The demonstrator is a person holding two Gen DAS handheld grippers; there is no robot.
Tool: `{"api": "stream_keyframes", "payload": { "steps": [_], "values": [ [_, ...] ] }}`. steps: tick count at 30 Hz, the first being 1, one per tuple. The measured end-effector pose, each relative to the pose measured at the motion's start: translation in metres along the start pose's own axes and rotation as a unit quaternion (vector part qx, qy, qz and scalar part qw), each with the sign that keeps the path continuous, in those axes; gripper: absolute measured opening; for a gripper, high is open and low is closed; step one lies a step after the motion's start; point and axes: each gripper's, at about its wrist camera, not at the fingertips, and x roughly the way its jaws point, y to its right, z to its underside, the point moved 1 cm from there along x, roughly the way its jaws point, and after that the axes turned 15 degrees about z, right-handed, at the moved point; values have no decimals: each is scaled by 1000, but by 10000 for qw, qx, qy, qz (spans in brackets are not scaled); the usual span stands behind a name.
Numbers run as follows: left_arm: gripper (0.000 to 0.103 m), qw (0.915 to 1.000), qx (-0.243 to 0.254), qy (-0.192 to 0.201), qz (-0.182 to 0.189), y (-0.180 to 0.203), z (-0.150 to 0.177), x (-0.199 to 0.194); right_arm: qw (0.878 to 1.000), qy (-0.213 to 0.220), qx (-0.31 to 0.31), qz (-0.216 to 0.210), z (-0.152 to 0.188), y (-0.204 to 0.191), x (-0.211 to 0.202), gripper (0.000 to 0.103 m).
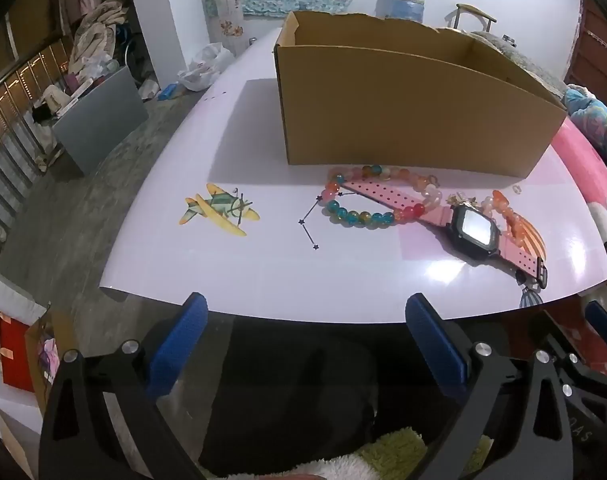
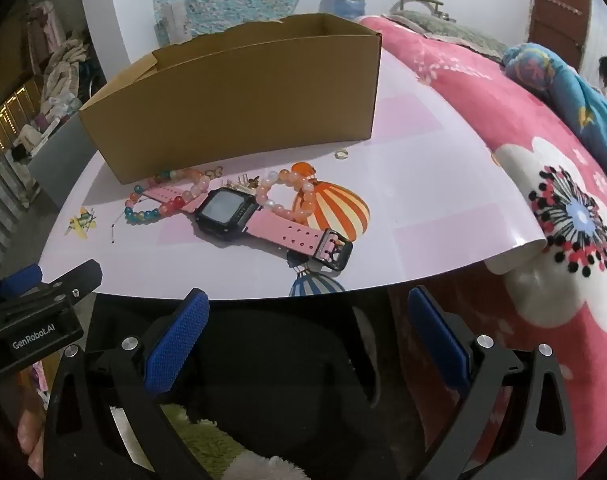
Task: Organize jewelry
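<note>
Hovering low in frame: left gripper (image 1: 303,344) jaws spread wide, holding nothing | right gripper (image 2: 307,340) jaws likewise wide, empty | watch (image 2: 227,212) with pink strap lying mid-frame on the white bench (image 2: 423,208), its strap across a multicoloured bead bracelet (image 1: 367,200) | peach bead bracelet (image 2: 291,196) beside it | small ring (image 2: 340,154) near the cardboard box (image 1: 403,112) behind.

Bright indoor light; glare on the glossy board (image 1: 443,272) (fisheye bending, dark corners).
</note>
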Motion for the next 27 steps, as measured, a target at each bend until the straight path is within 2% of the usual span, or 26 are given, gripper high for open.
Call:
{"api": "stream_keyframes", "payload": {
  "steps": [27],
  "values": [
    [97,10000,-41,-40,-40,-8,6,-2,10000,11,8,-5,-2,-4,-2,95]
  ]
}}
